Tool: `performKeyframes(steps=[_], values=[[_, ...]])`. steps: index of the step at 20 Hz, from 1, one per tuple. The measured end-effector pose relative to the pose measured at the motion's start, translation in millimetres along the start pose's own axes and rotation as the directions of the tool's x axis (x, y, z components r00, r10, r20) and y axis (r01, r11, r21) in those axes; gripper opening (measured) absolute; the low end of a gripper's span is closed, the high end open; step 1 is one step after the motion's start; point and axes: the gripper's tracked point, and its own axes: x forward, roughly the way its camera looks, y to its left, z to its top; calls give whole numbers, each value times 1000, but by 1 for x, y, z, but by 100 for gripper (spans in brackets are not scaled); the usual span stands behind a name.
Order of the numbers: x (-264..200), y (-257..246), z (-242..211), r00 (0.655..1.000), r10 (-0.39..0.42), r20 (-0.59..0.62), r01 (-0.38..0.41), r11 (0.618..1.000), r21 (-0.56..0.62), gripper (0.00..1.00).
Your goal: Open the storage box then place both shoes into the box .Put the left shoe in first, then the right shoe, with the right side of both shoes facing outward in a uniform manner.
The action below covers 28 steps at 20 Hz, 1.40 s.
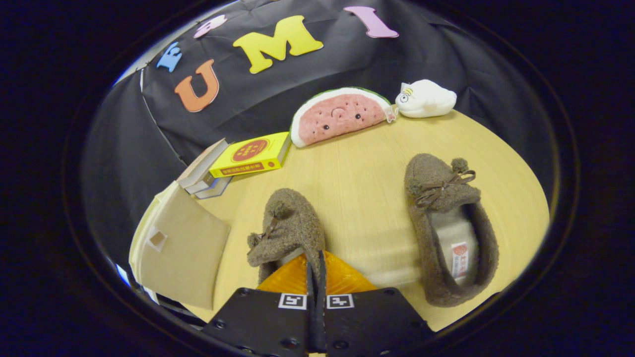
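Observation:
Two brown fuzzy slippers with small bows lie toe-away on the round wooden table (357, 168). The nearer slipper (290, 223) sits right at my fingers. My gripper (316, 258) is shut, its fingers pinching the right side of that slipper's collar. Whether the slipper is off the table I cannot tell. The other slipper (446, 228) lies apart to the right of the fingers, its pale insole showing. The beige storage box (178, 248) stands to the left of the held slipper, a flat panel with a small square cut-out facing me.
Beyond the box is a stack of books (238, 161) with a yellow one on top. A watermelon plush (337, 116) and a white plush (425, 99) rest at the table's far edge against the black cloth wall.

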Motion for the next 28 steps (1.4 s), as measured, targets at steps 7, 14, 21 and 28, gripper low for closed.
performKeyframes(steps=[7,14,21,28], values=[[-63,116,36,986,145,83,-149,988,50,0],[-91,253,56,957,250,148,-262,963,64,0],[-41,347,-2,958,271,96,-280,956,90,0],[17,353,-57,983,184,17,-183,962,203,0]])
